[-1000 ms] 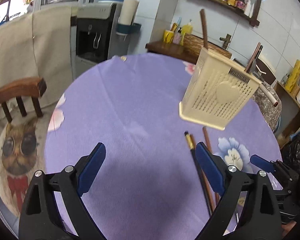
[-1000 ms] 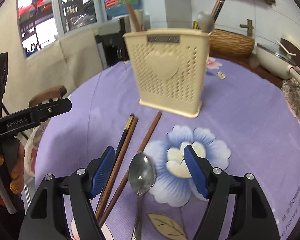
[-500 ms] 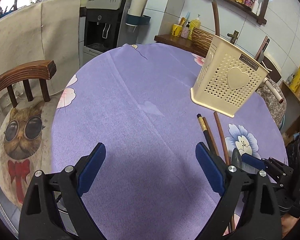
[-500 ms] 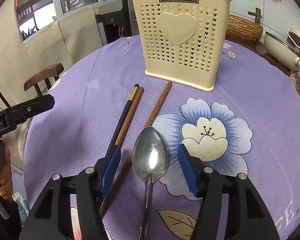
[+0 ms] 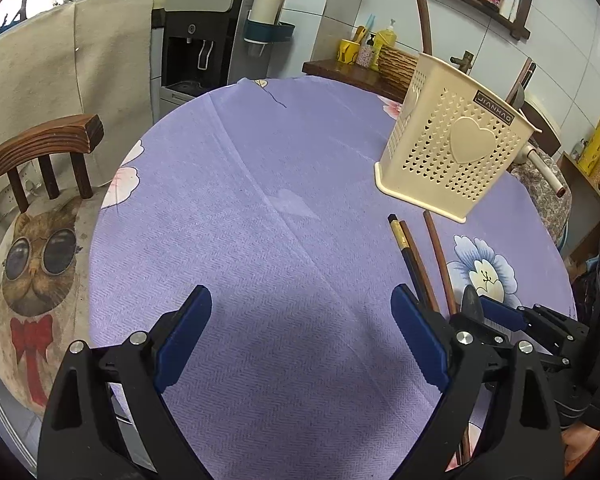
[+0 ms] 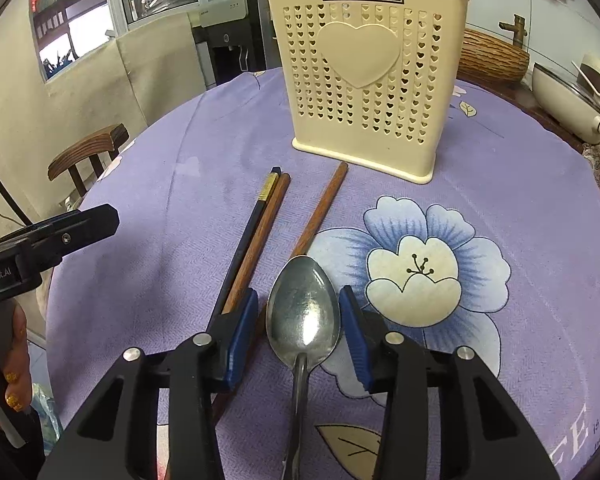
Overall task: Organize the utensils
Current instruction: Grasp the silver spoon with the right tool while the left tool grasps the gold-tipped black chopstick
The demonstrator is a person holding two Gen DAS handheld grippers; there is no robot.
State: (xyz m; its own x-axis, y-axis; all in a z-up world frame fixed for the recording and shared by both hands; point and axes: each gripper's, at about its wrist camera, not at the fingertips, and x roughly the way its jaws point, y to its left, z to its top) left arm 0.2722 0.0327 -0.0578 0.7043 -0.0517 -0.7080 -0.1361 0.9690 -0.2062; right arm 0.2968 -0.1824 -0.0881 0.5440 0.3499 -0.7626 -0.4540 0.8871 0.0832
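The spoon (image 6: 304, 312) lies bowl-up on the purple tablecloth (image 6: 520, 184), toward its near edge, its bowl between the pads of the right gripper (image 6: 300, 332), whose jaws stand narrowly open around it and, as far as shows, not yet pinching. A sound grip would likely close squarely on the bowl's sides or the neck, so the spoon does not twist as it lifts. Just to the left lie a brown chopstick (image 6: 320, 208) angled under the spoon's tip, and a dark and brown pair (image 6: 256, 232) touching each other; the left pad sits close over them and could drag them. Beyond stands the cream holder (image 6: 372, 76), upright, mid-cloth. The left gripper (image 5: 300, 336) hangs wide open, empty, over bare cloth.
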